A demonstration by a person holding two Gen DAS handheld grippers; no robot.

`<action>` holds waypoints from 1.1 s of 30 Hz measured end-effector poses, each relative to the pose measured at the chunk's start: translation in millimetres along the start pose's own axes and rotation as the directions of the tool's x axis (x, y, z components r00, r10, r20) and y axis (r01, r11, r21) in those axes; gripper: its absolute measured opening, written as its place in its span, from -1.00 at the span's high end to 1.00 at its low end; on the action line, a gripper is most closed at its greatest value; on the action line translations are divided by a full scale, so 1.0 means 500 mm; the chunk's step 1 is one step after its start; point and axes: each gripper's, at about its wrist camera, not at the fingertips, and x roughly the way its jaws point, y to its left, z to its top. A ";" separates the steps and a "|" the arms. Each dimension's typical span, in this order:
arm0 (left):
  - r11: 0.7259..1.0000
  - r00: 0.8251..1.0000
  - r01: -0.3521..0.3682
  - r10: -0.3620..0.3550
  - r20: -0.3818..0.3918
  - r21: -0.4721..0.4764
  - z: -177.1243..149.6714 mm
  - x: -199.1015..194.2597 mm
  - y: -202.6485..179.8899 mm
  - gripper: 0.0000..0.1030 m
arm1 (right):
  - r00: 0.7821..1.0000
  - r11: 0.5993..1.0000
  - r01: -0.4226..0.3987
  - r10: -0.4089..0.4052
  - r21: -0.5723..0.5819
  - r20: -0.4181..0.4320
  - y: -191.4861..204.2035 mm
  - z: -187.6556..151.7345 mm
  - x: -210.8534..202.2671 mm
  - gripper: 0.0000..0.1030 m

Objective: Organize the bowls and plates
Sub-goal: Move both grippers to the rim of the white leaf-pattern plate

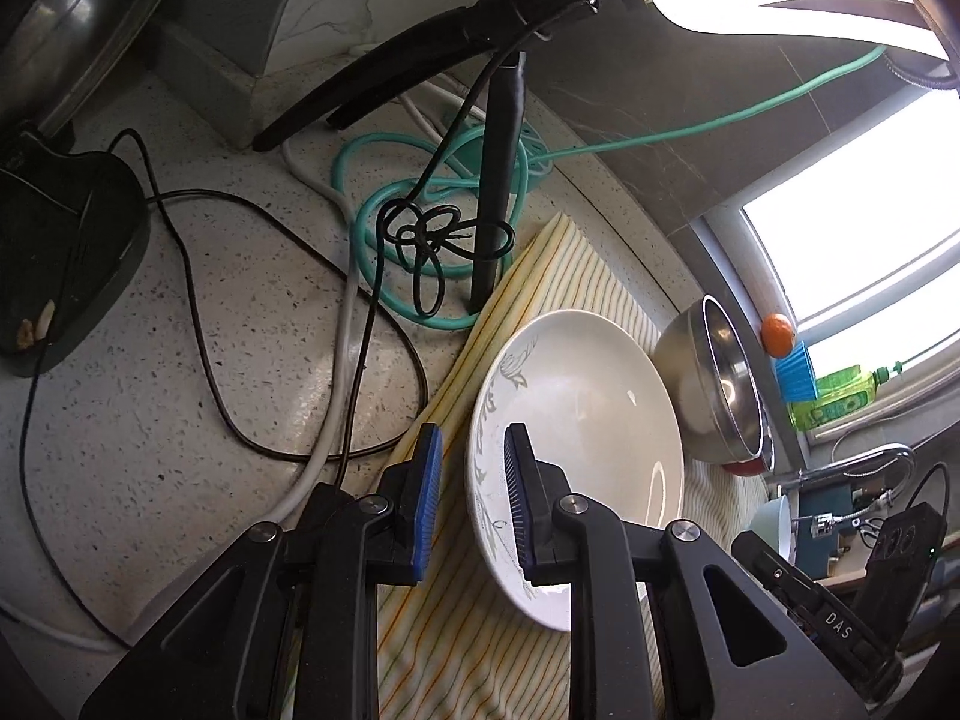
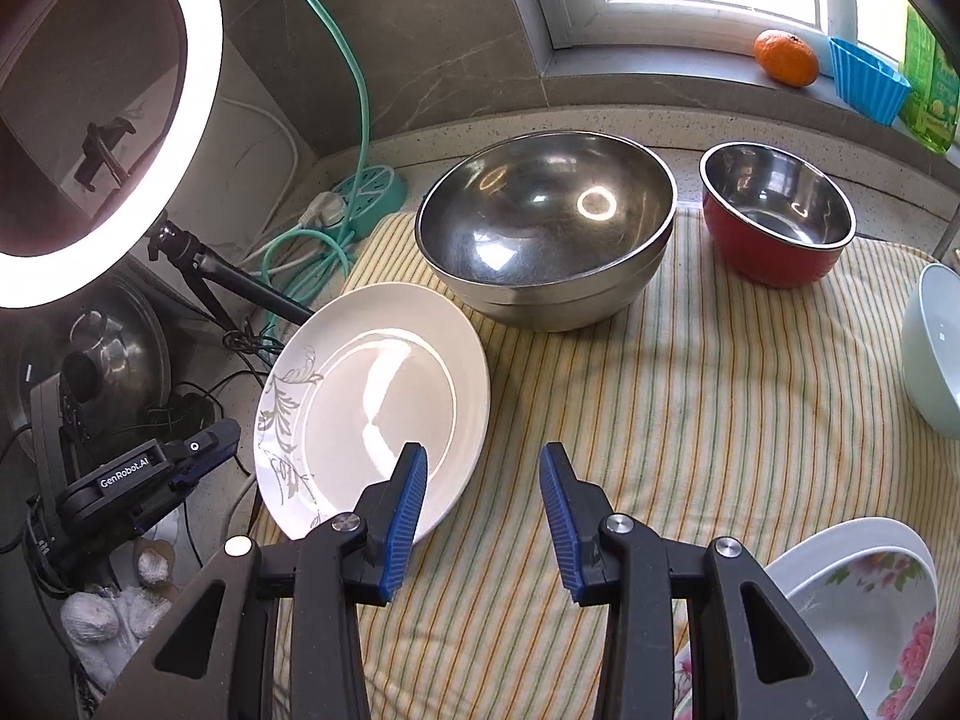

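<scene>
A white plate (image 1: pixel 576 450) with a grey leaf pattern lies on the striped cloth (image 1: pixel 480 648). My left gripper (image 1: pixel 474 498) is open a little, and the plate's left rim shows in the gap with neither pad pressing on it. From the right wrist, the left gripper (image 2: pixel 222 438) sits just beside the plate (image 2: pixel 372 396) rim. My right gripper (image 2: pixel 486 516) is open over the cloth (image 2: pixel 690 420), its left finger overlapping the plate's near edge. Behind stand a large steel bowl (image 2: pixel 546 234), a red bowl (image 2: pixel 780 222) and a pale blue bowl (image 2: pixel 936 354). Flowered dishes (image 2: pixel 858 600) sit stacked at the lower right.
A ring light (image 2: pixel 120 120) on a tripod stands at the left, with a teal cable (image 1: pixel 372 240), black cords and a power strip (image 2: pixel 366 192) on the counter. On the windowsill are an orange (image 2: pixel 786 57), a blue cup (image 2: pixel 870 84) and a green bottle (image 2: pixel 930 90). A steel lid (image 1: pixel 72 18) leans far left.
</scene>
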 end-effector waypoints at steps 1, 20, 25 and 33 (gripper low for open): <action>1.000 1.000 0.009 -0.009 -0.005 -0.002 0.003 0.004 0.002 0.62 | 1.000 1.000 -0.006 0.006 0.016 -0.006 -0.003 0.003 0.007 0.33; 0.999 0.999 0.027 -0.027 -0.021 0.025 0.028 0.038 -0.005 0.67 | 0.998 0.996 -0.016 0.021 0.082 -0.051 -0.014 0.031 0.087 0.58; 1.000 1.000 0.013 -0.013 -0.027 0.021 0.036 0.050 -0.002 0.67 | 0.996 0.994 -0.027 0.035 0.110 -0.076 -0.023 0.033 0.110 0.65; 1.000 0.999 0.014 -0.013 -0.042 0.020 0.038 0.069 -0.009 0.79 | 0.995 0.993 -0.033 0.043 0.113 -0.088 -0.021 0.041 0.128 0.78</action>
